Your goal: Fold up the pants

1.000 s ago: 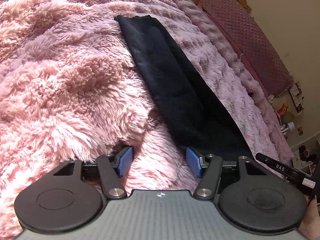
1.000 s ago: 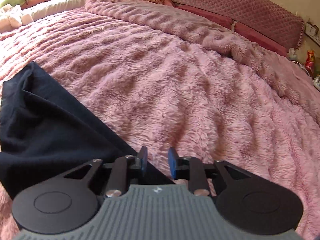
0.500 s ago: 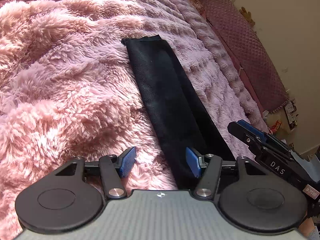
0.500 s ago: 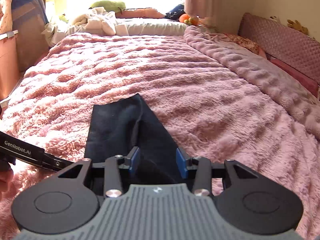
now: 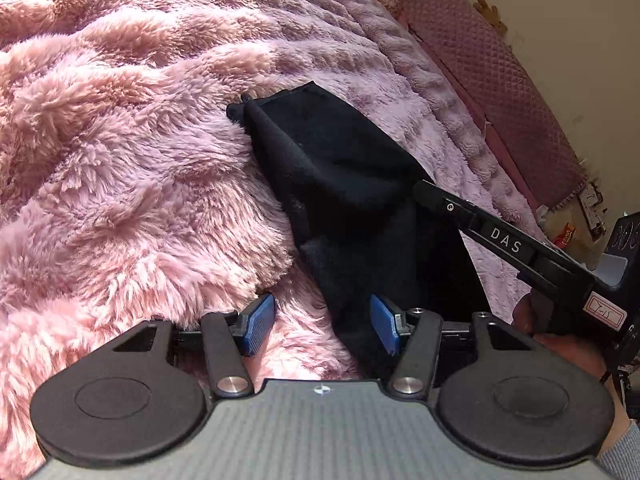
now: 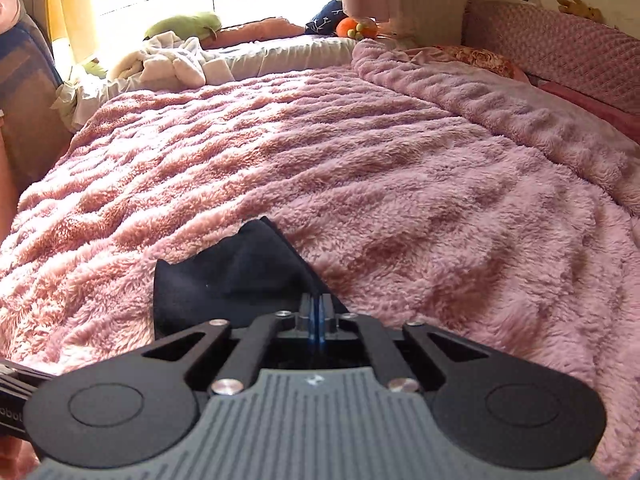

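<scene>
Fleece first: we are working on a shaggy pink plush blanket [image 5: 132, 184] that is filling the left of the left wrist view. Just right of it we are seeing the long black fabric pants [image 5: 340, 184], lying as a narrow doubled strip that is running away from us across the blanket.

We are holding the left gripper [image 5: 324, 324] low at the near end of the strip. Its jaws are standing wide and closing slowly; only the strip's left edge is lying between the blue pads [image 5: 256, 322], and neither pad is pressing on it.

Farther right, the right gripper [image 5: 420, 190] is reaching in over the cloth, a hand [image 5: 568, 344] behind it. In its own view the jaws are fully shut, with the pants [image 6: 240, 280] bunching up directly ahead of the tips; we are judging that they are pinching a fold of cloth, though the pinch itself is hidden.

Risks, as we are judging them:
- a thin pinch slipping, or catching one layer only, so the layers are separating;
- the left pads closing on blanket pile along with cloth;
- the pile dragging the strip askew.
</scene>
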